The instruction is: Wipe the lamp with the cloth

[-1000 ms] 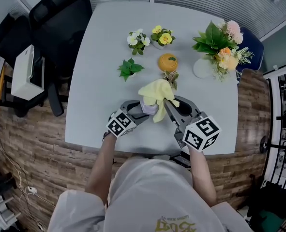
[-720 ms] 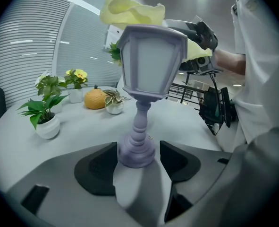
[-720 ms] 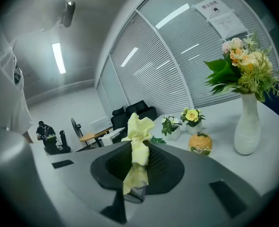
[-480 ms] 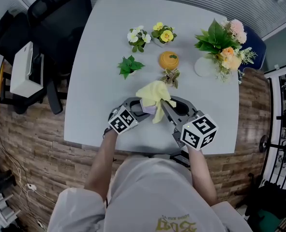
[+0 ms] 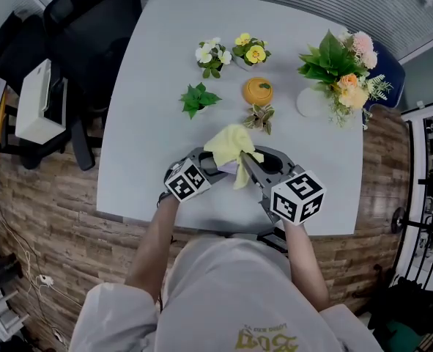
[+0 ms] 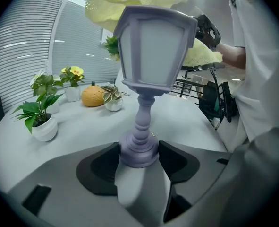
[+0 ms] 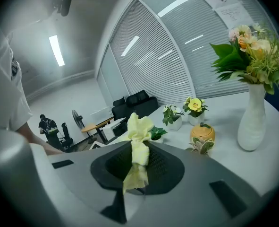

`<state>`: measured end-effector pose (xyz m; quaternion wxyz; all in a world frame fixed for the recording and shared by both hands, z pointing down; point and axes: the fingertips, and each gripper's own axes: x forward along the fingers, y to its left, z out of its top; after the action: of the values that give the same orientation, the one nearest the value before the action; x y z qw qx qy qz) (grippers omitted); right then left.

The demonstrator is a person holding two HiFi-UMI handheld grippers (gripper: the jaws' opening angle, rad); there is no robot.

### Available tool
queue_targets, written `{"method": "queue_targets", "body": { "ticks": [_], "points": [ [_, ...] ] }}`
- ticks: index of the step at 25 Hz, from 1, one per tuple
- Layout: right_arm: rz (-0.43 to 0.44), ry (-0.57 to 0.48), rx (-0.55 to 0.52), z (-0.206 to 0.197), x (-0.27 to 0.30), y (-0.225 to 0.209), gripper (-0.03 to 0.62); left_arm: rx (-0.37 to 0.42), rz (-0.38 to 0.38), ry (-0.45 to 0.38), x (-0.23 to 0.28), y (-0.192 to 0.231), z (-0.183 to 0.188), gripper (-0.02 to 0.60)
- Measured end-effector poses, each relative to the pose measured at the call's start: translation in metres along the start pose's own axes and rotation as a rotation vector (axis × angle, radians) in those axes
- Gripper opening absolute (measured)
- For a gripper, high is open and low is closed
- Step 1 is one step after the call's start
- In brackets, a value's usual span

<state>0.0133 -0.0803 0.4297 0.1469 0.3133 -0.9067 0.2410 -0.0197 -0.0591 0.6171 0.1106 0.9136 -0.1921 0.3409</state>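
Observation:
A lavender lantern-shaped lamp (image 6: 151, 51) stands upright in the left gripper view, and my left gripper (image 6: 139, 154) is shut on its round base. The yellow cloth (image 6: 112, 0) is draped over the lamp's top. In the head view the cloth (image 5: 231, 144) covers most of the lamp (image 5: 228, 169), which shows only as a small lavender patch between my left gripper (image 5: 217, 167) and right gripper (image 5: 245, 164). My right gripper (image 7: 138, 161) is shut on a bunched strip of the cloth (image 7: 139, 143), just beside the lamp, above the table's near part.
On the grey table (image 5: 157, 86) stand a green potted plant (image 5: 197, 98), two small flower pots (image 5: 212, 56) (image 5: 248, 53), an orange pumpkin-shaped pot (image 5: 258, 92), a small leafy pot (image 5: 260, 117) and a white vase of flowers (image 5: 333, 72). A black chair (image 5: 77, 28) is at the left.
The cloth has shifted slightly left over the lamp's top with the right gripper. The left gripper still holds the lamp in nearly the same place.

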Motion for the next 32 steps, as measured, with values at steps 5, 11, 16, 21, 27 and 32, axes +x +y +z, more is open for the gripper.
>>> {"method": "queue_targets", "body": {
  "ticks": [5, 11, 16, 21, 27, 32],
  "points": [
    [-0.018, 0.014, -0.02, 0.003, 0.005, -0.002, 0.064, -0.004, -0.007, 0.004, 0.001, 0.001, -0.001, 0.265],
    [-0.05, 0.032, -0.064, 0.008, 0.012, 0.0, 0.064, -0.007, -0.01, 0.003, 0.002, 0.001, 0.0, 0.264],
    [-0.07, 0.056, -0.159, 0.013, 0.017, 0.006, 0.064, -0.01, -0.011, 0.007, 0.001, 0.001, -0.001, 0.264],
    [-0.074, 0.07, -0.227, 0.016, 0.02, 0.015, 0.064, -0.01, -0.014, 0.006, 0.001, 0.0, -0.001, 0.265],
    [-0.052, 0.071, -0.253, 0.017, 0.019, 0.022, 0.064, -0.012, -0.013, 0.01, 0.002, 0.001, -0.001, 0.264],
    [-0.03, 0.071, -0.274, 0.016, 0.018, 0.029, 0.064, -0.01, -0.013, 0.003, 0.003, 0.001, 0.0, 0.265]
  ]
}}
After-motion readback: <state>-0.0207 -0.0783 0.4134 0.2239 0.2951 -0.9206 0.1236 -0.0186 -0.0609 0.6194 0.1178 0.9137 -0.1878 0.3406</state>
